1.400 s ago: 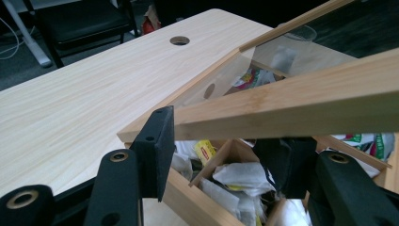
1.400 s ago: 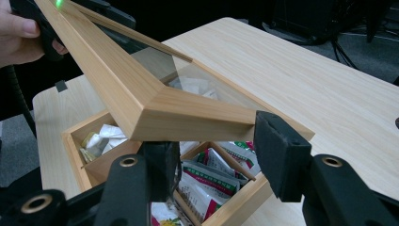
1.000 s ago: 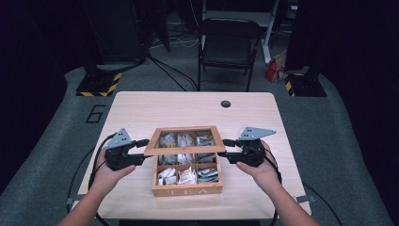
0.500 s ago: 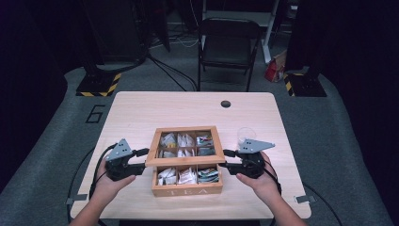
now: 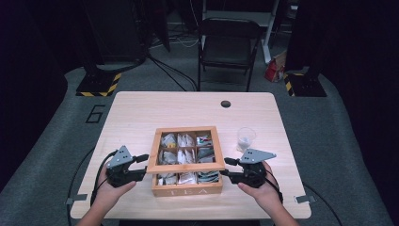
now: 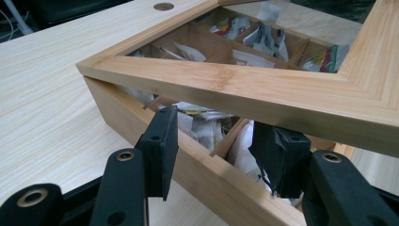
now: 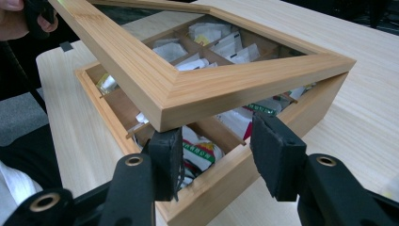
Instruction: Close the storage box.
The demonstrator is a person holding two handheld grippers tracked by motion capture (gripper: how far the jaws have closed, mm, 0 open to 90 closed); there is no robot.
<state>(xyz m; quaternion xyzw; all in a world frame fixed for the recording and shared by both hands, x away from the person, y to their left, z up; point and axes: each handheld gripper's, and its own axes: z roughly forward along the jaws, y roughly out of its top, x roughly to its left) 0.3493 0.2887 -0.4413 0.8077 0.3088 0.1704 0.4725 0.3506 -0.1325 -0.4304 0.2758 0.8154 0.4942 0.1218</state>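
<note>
A wooden tea box (image 5: pixel 187 188) marked TEA stands near the table's front edge, its compartments holding several tea bags (image 7: pixel 202 153). Its framed glass lid (image 5: pixel 186 168) hangs partly raised, hinged at the back. My left gripper (image 5: pixel 142 165) is at the box's left side and my right gripper (image 5: pixel 226 167) at its right side. In the left gripper view the jaws (image 6: pixel 219 146) stand apart astride the box's side wall (image 6: pixel 122 113), under the lid's front rail (image 6: pixel 235 89). In the right gripper view the jaws (image 7: pixel 219 150) are also apart. The lid's corner (image 7: pixel 211 89) lies just over one pad.
A clear plastic cup (image 5: pixel 246 139) stands right of the box, just beyond my right gripper. The light wooden table has a cable hole (image 5: pixel 226 103) near its far edge. A black folding chair (image 5: pixel 229 44) stands behind the table.
Both hands have sunk and drawn toward the near edge. The lid has tipped down closer to the box between them.
</note>
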